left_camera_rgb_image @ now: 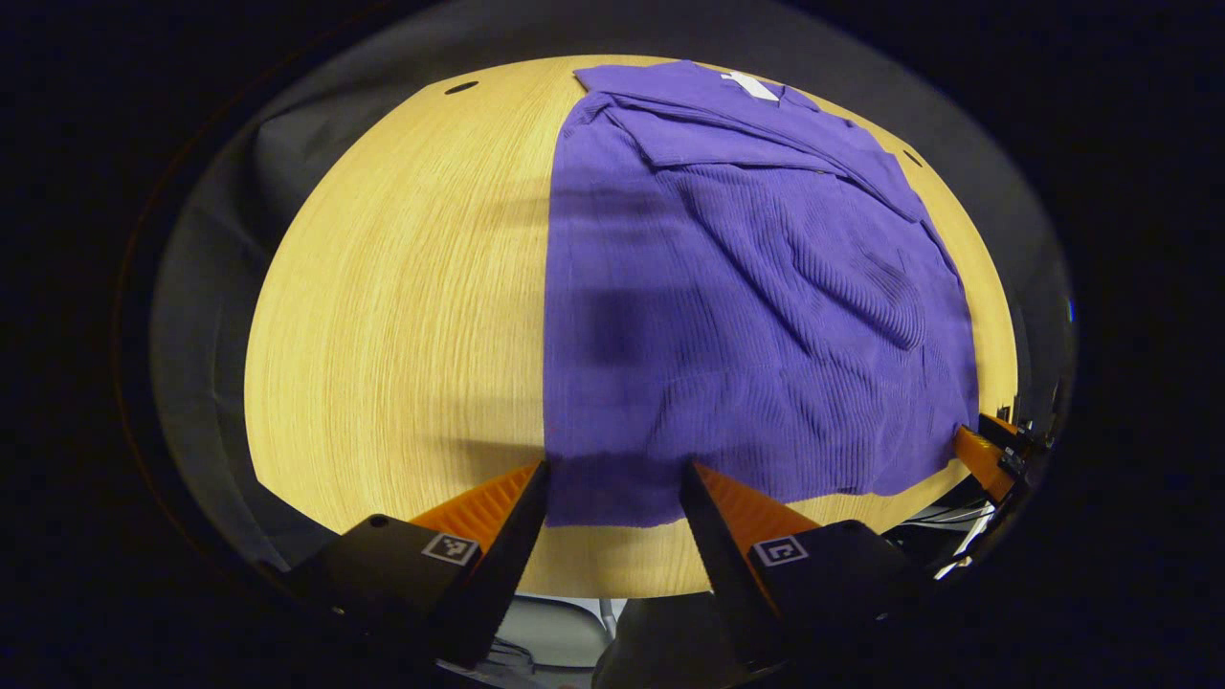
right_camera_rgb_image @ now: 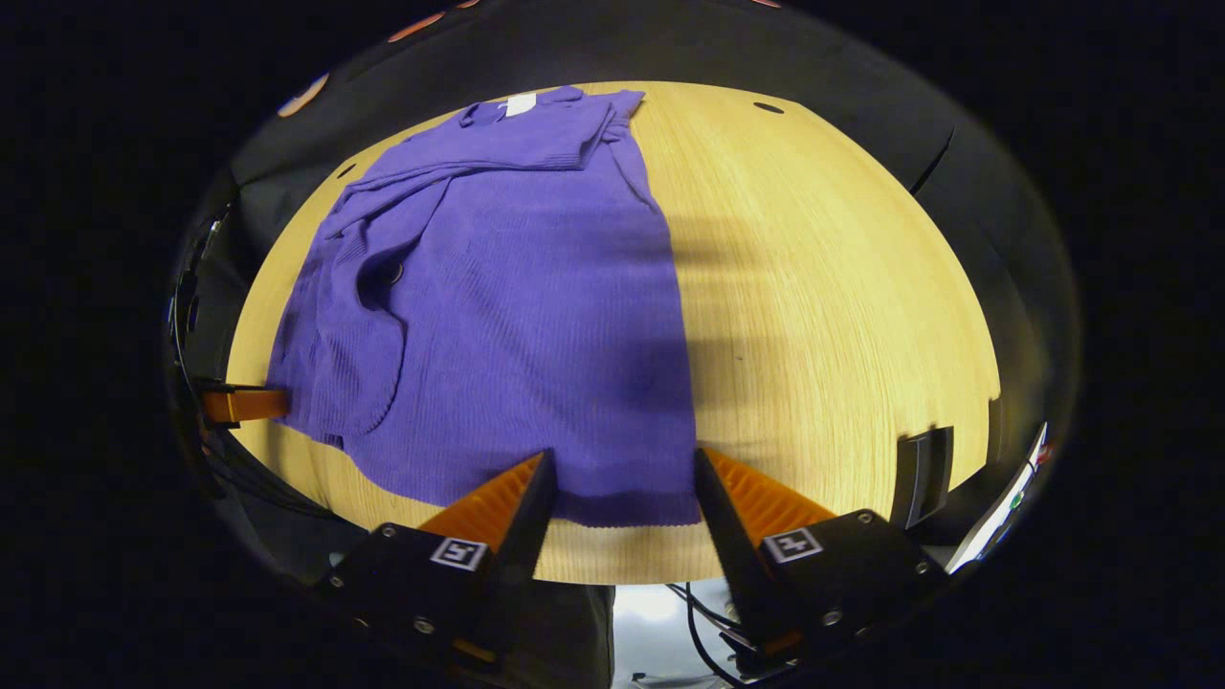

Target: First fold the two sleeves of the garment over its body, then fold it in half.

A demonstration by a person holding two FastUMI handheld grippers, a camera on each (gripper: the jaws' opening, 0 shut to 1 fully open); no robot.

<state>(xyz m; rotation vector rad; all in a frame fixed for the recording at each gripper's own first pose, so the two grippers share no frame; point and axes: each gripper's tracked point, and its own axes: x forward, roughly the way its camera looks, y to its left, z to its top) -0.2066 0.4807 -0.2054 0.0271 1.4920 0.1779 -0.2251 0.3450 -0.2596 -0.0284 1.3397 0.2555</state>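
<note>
A purple ribbed sweater (left_camera_rgb_image: 746,316) lies flat on the round wooden table (left_camera_rgb_image: 402,316), collar and white tag at the far end. Both sleeves are folded across its body. In the left gripper view my left gripper (left_camera_rgb_image: 614,471) stands open over the near hem's left corner, nothing pinched. The right gripper's fingers (left_camera_rgb_image: 986,450) show at the hem's far right. In the right gripper view the sweater (right_camera_rgb_image: 517,316) spreads left of centre, and my right gripper (right_camera_rgb_image: 622,461) is open above the hem's right corner. The left gripper's fingers (right_camera_rgb_image: 239,404) touch the cloth's left edge.
Bare tabletop (right_camera_rgb_image: 842,306) stretches to the sweater's right in the right gripper view, with a small hole (right_camera_rgb_image: 768,107) near the far rim. A dark box (right_camera_rgb_image: 924,474) stands at the near right edge. Cables (right_camera_rgb_image: 703,612) hang under the front edge.
</note>
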